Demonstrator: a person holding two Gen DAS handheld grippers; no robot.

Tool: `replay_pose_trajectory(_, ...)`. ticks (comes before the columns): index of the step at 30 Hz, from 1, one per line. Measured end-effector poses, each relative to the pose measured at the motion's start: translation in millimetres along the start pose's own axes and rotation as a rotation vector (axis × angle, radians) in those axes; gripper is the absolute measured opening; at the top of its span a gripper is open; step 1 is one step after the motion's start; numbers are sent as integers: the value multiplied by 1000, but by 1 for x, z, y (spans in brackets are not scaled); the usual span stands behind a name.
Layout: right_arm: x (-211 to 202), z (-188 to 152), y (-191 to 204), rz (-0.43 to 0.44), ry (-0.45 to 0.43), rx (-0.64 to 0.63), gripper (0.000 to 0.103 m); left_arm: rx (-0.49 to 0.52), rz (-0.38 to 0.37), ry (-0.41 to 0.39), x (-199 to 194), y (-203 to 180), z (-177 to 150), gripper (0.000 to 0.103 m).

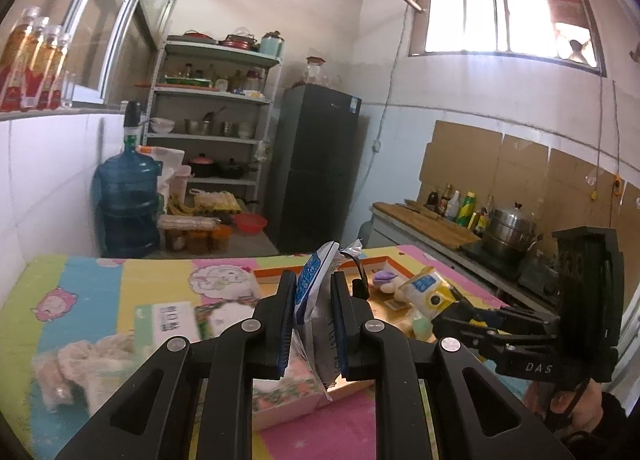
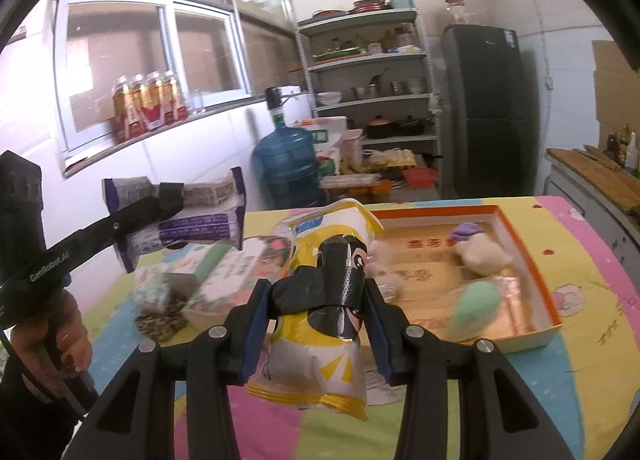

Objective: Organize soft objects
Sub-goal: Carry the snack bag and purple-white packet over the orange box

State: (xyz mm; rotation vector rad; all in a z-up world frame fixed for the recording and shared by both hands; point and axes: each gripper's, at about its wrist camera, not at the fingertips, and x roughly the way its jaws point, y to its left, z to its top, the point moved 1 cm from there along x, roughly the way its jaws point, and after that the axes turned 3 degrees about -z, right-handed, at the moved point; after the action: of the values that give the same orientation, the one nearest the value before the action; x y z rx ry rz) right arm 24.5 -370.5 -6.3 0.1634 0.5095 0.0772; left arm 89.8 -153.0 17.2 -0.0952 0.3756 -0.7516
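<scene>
Yellow-white snack bag (image 2: 320, 300), purple-white packet (image 2: 192, 215), orange-rimmed box (image 2: 548, 292), pastel cartoon tablecloth (image 2: 592, 288).

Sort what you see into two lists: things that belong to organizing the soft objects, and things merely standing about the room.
Belongs to the job:
- purple-and-white packet in left gripper
- yellow snack bag in right gripper
- orange-rimmed box
- plush toy
- green soft item

Just lying about:
- water jug
- fridge
- shelf rack
- steamer pot

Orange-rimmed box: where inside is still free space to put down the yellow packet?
The orange-rimmed box floor is bare along its far wall and middle. Its right and near side is crowded: plush toy, green soft object.
</scene>
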Motion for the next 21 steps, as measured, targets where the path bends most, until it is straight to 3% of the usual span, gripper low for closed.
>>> replay_pose_trajectory(9,3,14,-48,-41,-26,11,46,-27,-17,42,57,-29,1,18)
replay_pose_trajectory(21,31,28,-93,-31,-14,66,46,-68,-20,82,124,-51,-1,18)
